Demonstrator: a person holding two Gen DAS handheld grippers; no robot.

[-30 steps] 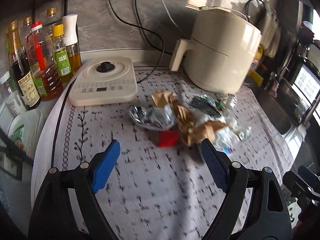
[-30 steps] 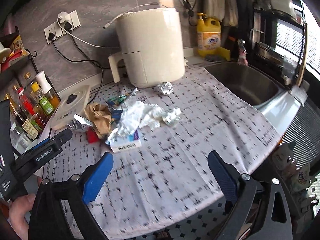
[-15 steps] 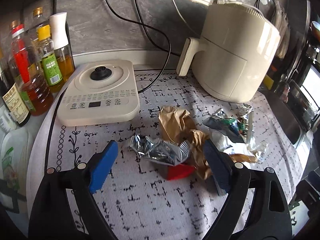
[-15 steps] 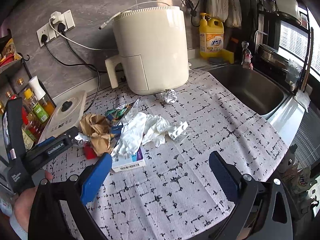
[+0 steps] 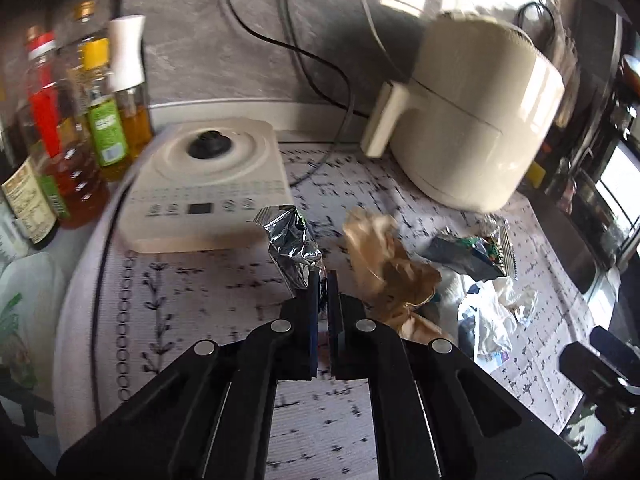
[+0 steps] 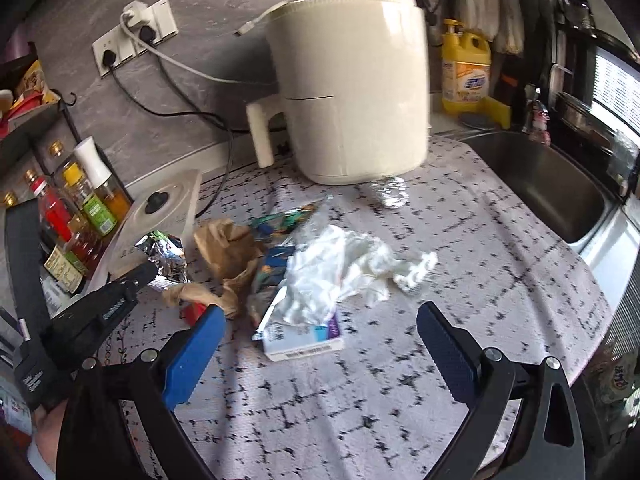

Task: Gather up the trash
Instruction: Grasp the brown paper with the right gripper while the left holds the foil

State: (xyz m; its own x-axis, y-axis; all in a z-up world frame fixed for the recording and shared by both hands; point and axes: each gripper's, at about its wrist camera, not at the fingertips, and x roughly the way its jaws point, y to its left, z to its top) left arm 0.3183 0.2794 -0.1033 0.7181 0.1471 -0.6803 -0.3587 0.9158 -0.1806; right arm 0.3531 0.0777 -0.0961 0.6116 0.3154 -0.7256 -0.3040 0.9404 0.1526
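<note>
A pile of trash lies on the patterned cloth: a silver foil wrapper (image 5: 294, 246), crumpled brown paper (image 5: 386, 266), a green snack wrapper (image 5: 476, 254), white tissue (image 6: 344, 270), a small white box (image 6: 304, 338) and a red scrap (image 6: 194, 312). My left gripper (image 5: 322, 280) is shut on the lower edge of the silver foil wrapper, which stands up from the cloth; it also shows in the right wrist view (image 6: 162, 250). My right gripper (image 6: 320, 340) is open and empty, above the cloth in front of the box.
A white induction cooker (image 5: 208, 184) sits behind the foil. A cream air fryer (image 6: 348, 92) stands at the back. Oil and sauce bottles (image 5: 72, 132) line the left. A sink (image 6: 540, 184) is at the right. A foil ball (image 6: 390, 194) lies by the fryer.
My left gripper moved in and shut on the silver foil wrapper, which now stands lifted. My right gripper came lower and closer to the pile, still open.
</note>
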